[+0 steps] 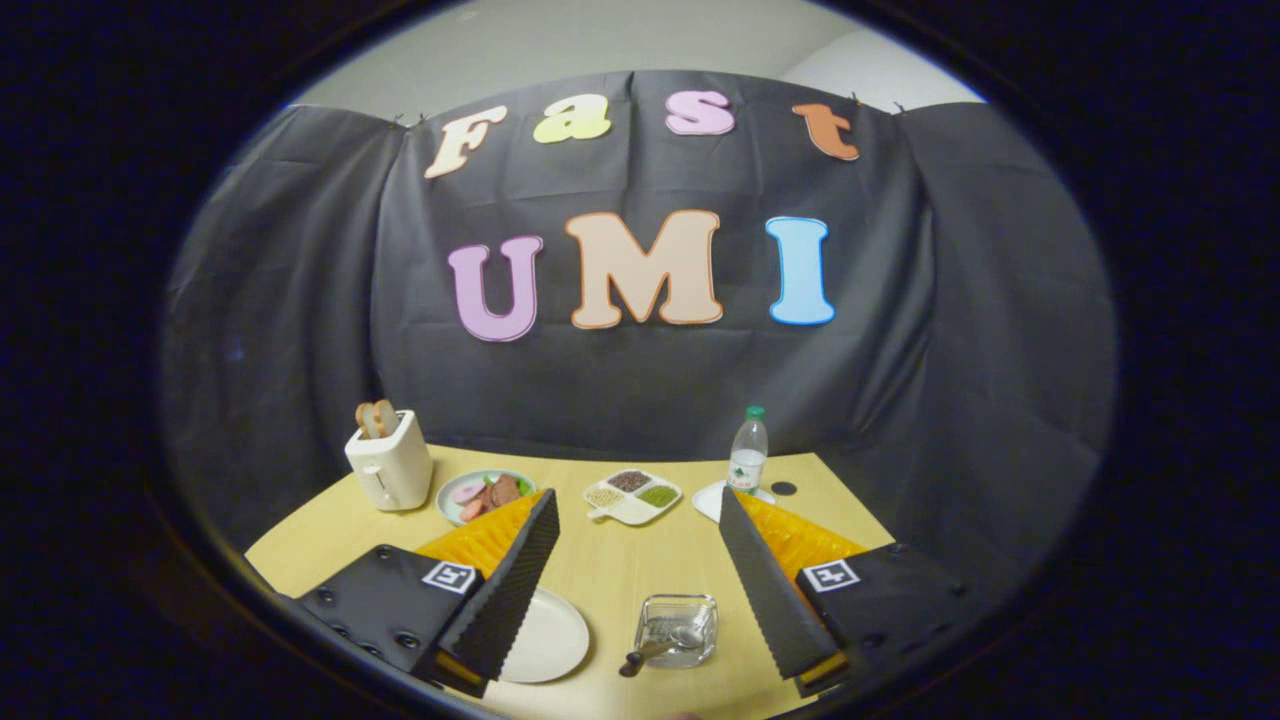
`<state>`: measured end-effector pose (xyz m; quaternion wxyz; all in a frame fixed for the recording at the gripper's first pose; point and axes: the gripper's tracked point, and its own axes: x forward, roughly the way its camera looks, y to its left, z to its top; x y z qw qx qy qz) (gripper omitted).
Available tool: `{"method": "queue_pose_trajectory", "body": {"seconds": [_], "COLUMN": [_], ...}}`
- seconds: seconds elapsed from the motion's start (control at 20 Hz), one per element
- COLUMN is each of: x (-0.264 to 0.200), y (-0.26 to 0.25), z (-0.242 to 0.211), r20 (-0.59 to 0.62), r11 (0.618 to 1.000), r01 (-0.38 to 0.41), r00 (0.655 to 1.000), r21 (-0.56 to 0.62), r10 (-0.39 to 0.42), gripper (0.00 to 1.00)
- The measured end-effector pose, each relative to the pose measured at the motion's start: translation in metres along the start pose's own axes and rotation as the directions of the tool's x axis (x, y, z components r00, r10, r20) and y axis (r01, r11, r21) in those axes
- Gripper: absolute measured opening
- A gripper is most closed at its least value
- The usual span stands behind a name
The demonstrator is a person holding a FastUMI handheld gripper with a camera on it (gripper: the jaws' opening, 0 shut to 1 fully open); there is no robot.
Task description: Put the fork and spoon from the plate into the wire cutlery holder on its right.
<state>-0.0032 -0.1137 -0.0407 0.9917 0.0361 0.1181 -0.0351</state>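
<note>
Spoon point(672, 640): lies in the holder, bowl inside, handle sticking out over the near-left rim towards the plate.
Spoon's axis: slanted, from far-right (bowl) to near-left (handle end).
Fork: I cannot make it out. There is a glint of metal in the holder beside the spoon's bowl, too small to call.
Holder point(700, 610): stands on the table just right of the plate, apart from it, low between the two fingers and nearer the right one.
Plate point(555, 635): the part that shows is bare; its left side is hidden behind the left finger.
Relation that counts: plate and holder both lie below and between the fingers, close to their roots, so any further reach would go down and back, not forward.
Gripper point(637, 500): fingers spread wide, nothing between them, touching nothing.
Pose: held well above the table, pointing forward across it, with both fingers level with each other.
Stage, as I judge it: the spoon is home; if the fork is in there too, the task is done, otherwise it may sit on the hidden part of the plate.
Table point(610, 570): light wood.
Beyond the fingertips: a divided dish point(633, 496) of grains, a food plate point(480, 493), a toaster point(388, 462) with bread in it, and a bottle point(748, 455).
</note>
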Motion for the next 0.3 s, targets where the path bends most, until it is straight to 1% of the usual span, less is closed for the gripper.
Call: {"method": "queue_pose_trajectory", "body": {"seconds": [0.1,0.3], "x": [0.0,0.0], "y": [0.0,0.005], "z": [0.01,0.021], "r20": [0.034,0.063], "r11": [1.0,1.0], "r01": [0.004,0.0], "r00": [0.999,0.998], "r21": [0.003,-0.006], "r10": [-0.004,0.0], "gripper": [1.0,1.0]}}
